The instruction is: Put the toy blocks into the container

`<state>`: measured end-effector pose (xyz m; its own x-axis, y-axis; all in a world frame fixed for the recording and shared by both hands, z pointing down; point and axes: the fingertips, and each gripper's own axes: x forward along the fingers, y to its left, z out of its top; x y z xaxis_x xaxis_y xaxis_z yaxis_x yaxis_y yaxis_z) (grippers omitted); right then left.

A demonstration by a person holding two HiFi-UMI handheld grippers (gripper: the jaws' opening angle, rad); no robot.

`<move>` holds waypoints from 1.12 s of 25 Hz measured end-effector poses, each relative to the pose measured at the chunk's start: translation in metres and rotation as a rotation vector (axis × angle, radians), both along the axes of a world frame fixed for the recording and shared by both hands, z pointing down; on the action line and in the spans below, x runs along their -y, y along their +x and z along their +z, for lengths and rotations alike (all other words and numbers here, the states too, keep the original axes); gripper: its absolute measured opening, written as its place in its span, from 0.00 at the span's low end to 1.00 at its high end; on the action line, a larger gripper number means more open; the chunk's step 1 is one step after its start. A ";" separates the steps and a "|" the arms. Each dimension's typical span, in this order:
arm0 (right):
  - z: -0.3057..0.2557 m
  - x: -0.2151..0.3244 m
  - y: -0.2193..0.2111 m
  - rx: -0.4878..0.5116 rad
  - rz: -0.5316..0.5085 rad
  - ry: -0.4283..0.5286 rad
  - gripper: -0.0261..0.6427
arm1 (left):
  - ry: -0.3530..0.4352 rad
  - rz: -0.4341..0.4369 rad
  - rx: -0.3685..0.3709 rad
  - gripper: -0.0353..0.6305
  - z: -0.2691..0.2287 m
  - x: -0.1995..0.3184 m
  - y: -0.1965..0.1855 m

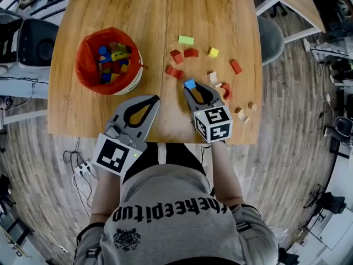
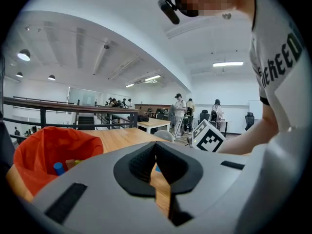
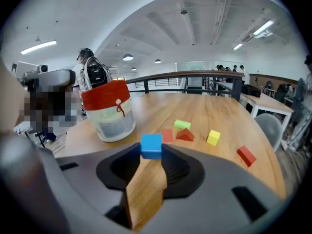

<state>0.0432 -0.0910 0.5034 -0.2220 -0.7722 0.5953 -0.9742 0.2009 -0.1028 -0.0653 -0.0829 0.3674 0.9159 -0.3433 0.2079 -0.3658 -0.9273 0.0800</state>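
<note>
Bare strip of table [image 1: 157,43] between container [image 1: 85,70] and the scattered blocks: a clear lane from near edge to far edge. Left gripper [image 1: 156,98], jaws together, sits at the lane's near end. Red blocks [image 1: 179,57], green block [image 1: 186,40] and yellow block [image 1: 213,52] crowd the right half. More blocks sit just right of right gripper [image 1: 191,87], which is clamped on blue block [image 3: 151,146]. Container mouth is open from above, part-filled.

floor [image 1: 292,148]: wood planks | ceiling [image 2: 122,33]: white | strip light [image 2: 227,64]: on | railing [image 3: 195,75] | chair [image 1: 270,37]: grey
</note>
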 end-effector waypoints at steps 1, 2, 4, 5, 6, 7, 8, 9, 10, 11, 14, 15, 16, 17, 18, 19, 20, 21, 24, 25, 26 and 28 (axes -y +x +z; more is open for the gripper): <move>-0.007 0.004 -0.003 0.001 -0.013 0.016 0.25 | 0.004 -0.009 -0.001 0.08 -0.001 0.000 -0.002; -0.014 0.007 -0.007 0.001 -0.026 0.032 0.25 | 0.007 -0.018 -0.003 0.08 -0.002 0.001 -0.005; -0.026 0.016 -0.013 0.000 -0.055 0.062 0.25 | 0.013 -0.040 -0.009 0.08 -0.005 0.003 -0.009; -0.032 0.020 -0.017 0.000 -0.070 0.077 0.25 | 0.018 -0.051 -0.012 0.08 -0.006 0.003 -0.012; -0.038 0.023 -0.021 0.000 -0.084 0.090 0.25 | 0.022 -0.062 -0.015 0.08 -0.007 0.004 -0.015; -0.043 0.027 -0.025 -0.001 -0.099 0.101 0.25 | 0.025 -0.075 -0.018 0.08 -0.008 0.005 -0.018; -0.048 0.031 -0.029 -0.002 -0.115 0.112 0.25 | 0.027 -0.088 -0.020 0.08 -0.009 0.006 -0.021; -0.053 0.035 -0.033 -0.003 -0.132 0.124 0.25 | 0.030 -0.103 -0.024 0.08 -0.010 0.008 -0.024; -0.058 0.039 -0.037 -0.005 -0.150 0.135 0.25 | 0.034 -0.118 -0.027 0.08 -0.011 0.009 -0.027; -0.063 0.043 -0.041 -0.005 -0.167 0.148 0.25 | 0.038 -0.133 -0.030 0.08 -0.012 0.011 -0.030; -0.078 0.051 -0.056 -0.002 -0.204 0.179 0.25 | 0.041 -0.163 -0.036 0.08 -0.015 0.013 -0.042; -0.083 0.052 -0.062 -0.001 -0.215 0.189 0.25 | 0.042 -0.172 -0.037 0.08 -0.017 0.013 -0.046; -0.088 0.055 -0.067 0.000 -0.230 0.200 0.25 | 0.044 -0.183 -0.038 0.08 -0.018 0.013 -0.049; -0.094 0.058 -0.072 0.001 -0.248 0.212 0.25 | 0.048 -0.197 -0.039 0.08 -0.019 0.014 -0.053; -0.099 0.062 -0.077 0.002 -0.267 0.224 0.25 | 0.052 -0.212 -0.041 0.08 -0.020 0.015 -0.056; -0.104 0.065 -0.082 0.003 -0.284 0.235 0.25 | 0.056 -0.226 -0.042 0.08 -0.021 0.016 -0.059; -0.108 0.068 -0.086 0.004 -0.299 0.244 0.25 | 0.059 -0.239 -0.044 0.08 -0.022 0.017 -0.063; -0.112 0.071 -0.091 0.005 -0.314 0.251 0.25 | 0.062 -0.251 -0.045 0.08 -0.023 0.017 -0.066; -0.121 0.077 -0.106 0.005 -0.358 0.271 0.25 | 0.071 -0.288 -0.047 0.08 -0.026 0.018 -0.077; -0.123 0.079 -0.111 0.005 -0.371 0.276 0.25 | 0.072 -0.300 -0.047 0.08 -0.027 0.018 -0.080; -0.125 0.080 -0.115 0.005 -0.384 0.281 0.25 | 0.074 -0.311 -0.047 0.08 -0.027 0.017 -0.084; -0.128 0.082 -0.124 0.003 -0.405 0.289 0.25 | 0.076 -0.332 -0.047 0.08 -0.029 0.017 -0.091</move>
